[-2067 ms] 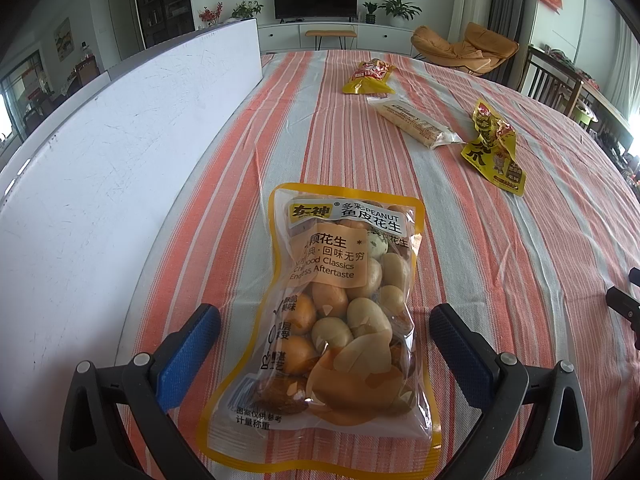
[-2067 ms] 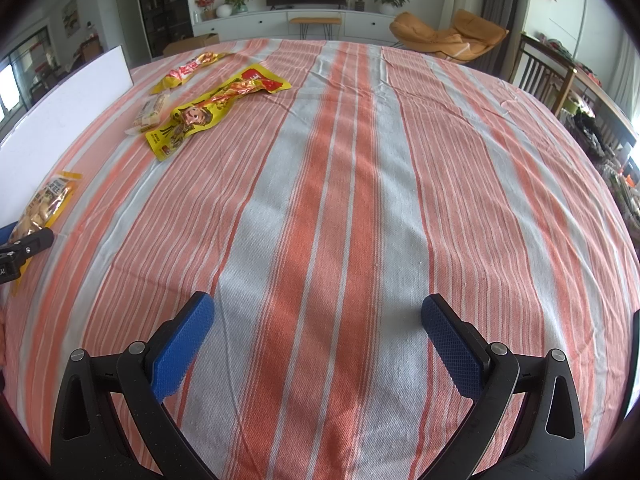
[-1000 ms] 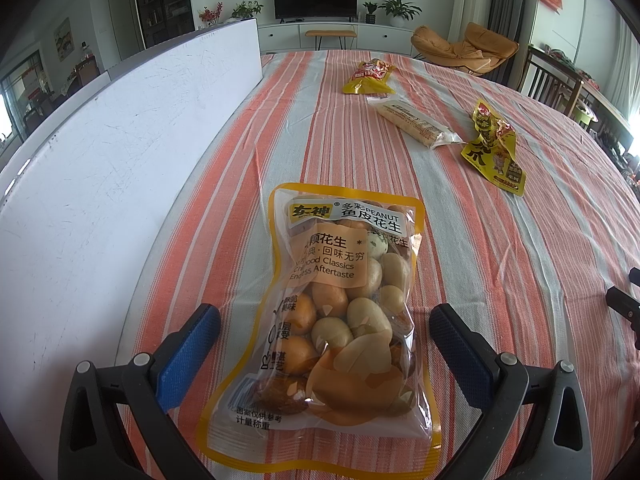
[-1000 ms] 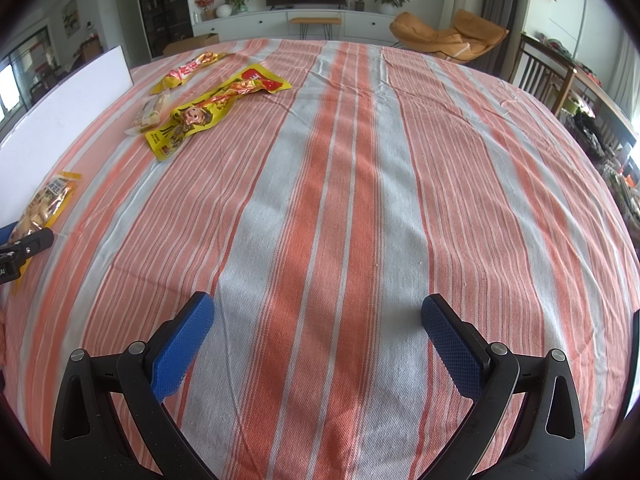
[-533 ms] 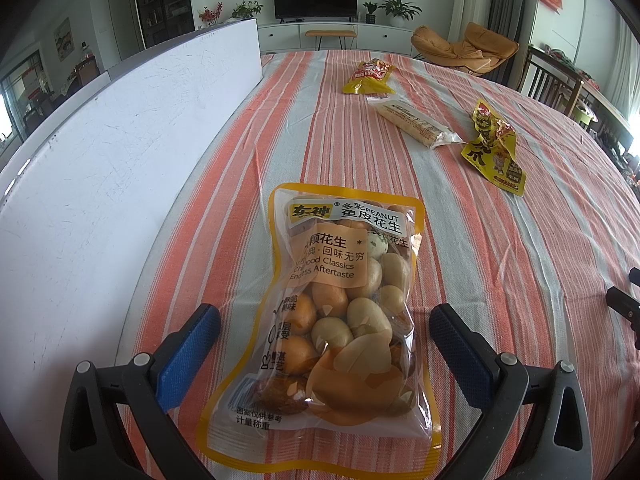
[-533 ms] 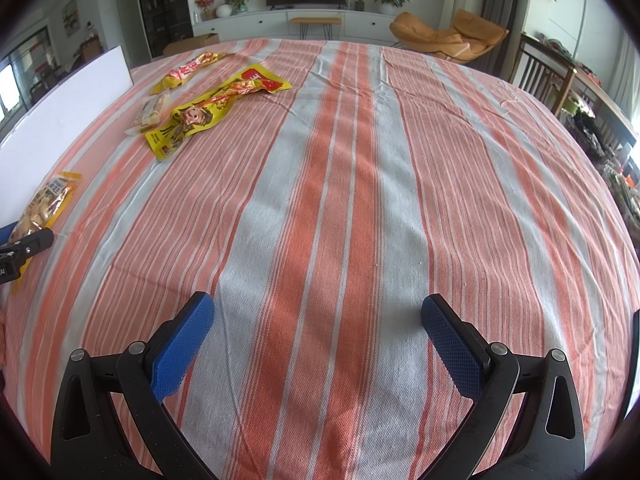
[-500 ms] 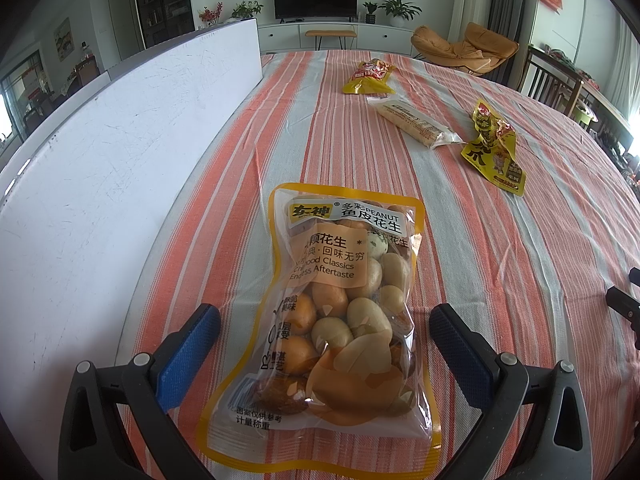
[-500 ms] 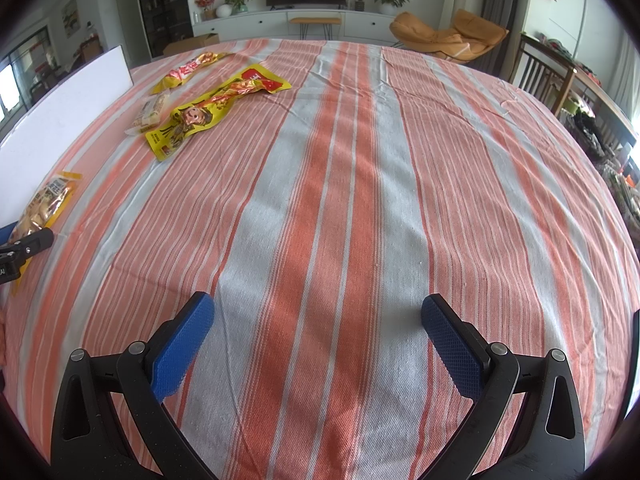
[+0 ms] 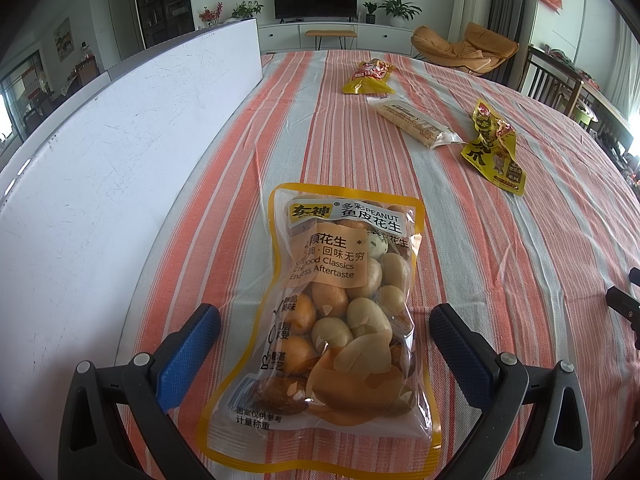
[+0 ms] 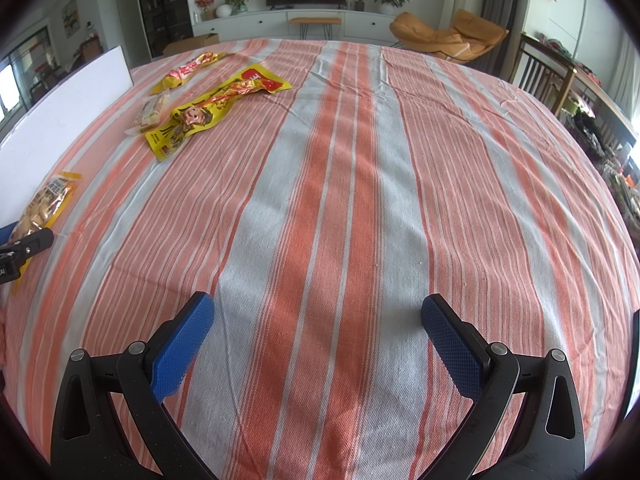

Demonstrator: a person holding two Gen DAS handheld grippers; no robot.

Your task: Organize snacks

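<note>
A clear, yellow-edged peanut bag (image 9: 340,312) lies flat on the striped tablecloth, between the fingers of my open left gripper (image 9: 324,344), which does not touch it. Farther off lie a small yellow-red packet (image 9: 370,76), a long clear-wrapped biscuit bar (image 9: 414,126) and a yellow chicken-feet packet (image 9: 494,146). My right gripper (image 10: 318,344) is open and empty over bare cloth. In the right wrist view the peanut bag (image 10: 44,204) shows at far left, with the chicken-feet packet (image 10: 216,104), biscuit bar (image 10: 152,114) and small packet (image 10: 188,72) beyond.
A white board (image 9: 100,168) stands upright along the table's left side. The orange and grey striped tablecloth (image 10: 340,200) covers the whole table. Wooden chairs (image 10: 548,76) stand at the right edge. A TV cabinet and an orange lounge chair are behind.
</note>
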